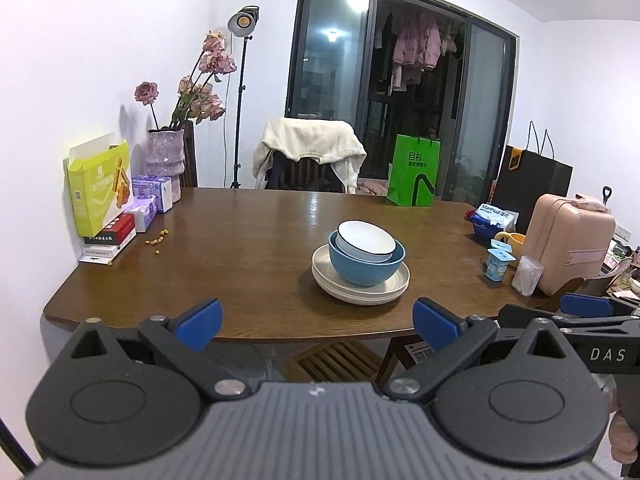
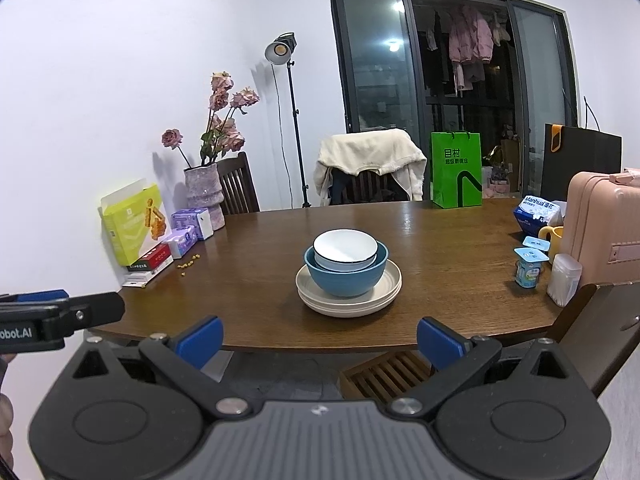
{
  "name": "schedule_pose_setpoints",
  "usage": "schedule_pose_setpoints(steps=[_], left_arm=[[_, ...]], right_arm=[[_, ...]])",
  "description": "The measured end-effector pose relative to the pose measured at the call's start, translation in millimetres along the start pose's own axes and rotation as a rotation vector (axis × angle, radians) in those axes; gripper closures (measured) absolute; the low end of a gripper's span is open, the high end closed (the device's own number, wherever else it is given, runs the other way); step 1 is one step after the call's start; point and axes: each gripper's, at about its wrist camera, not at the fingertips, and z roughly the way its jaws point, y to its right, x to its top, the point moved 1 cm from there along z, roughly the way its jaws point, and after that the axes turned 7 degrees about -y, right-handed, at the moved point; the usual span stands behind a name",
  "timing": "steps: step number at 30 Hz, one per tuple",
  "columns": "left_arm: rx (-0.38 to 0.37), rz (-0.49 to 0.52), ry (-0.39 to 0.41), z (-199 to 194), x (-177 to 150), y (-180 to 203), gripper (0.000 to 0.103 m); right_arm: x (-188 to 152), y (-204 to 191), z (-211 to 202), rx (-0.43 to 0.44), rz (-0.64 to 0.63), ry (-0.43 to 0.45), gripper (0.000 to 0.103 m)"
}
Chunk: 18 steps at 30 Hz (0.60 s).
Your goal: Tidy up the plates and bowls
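The left gripper (image 1: 318,326) is held level just short of the near edge of the wooden table (image 1: 224,248), its blue pads spread wide with nothing between them. Ahead of it, near the table's middle, cream plates (image 1: 360,286) lie stacked; a blue bowl (image 1: 366,266) sits on them with a white bowl (image 1: 365,241) nested inside, tilted. The right gripper (image 2: 319,342) is held beside the left one at about the same height, also short of the table edge, jaws equally wide apart and empty, pointing at the stack.
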Motion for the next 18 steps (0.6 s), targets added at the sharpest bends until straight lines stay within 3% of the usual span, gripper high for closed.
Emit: schedule_pose_setpoints(steps=[18], left_arm=[[0.006, -0.024, -0.016, 4.4, 0.7, 3.5, 0.000]], right_arm=[[1.4, 7.9, -0.2, 0.005, 0.001, -0.013, 0.000]])
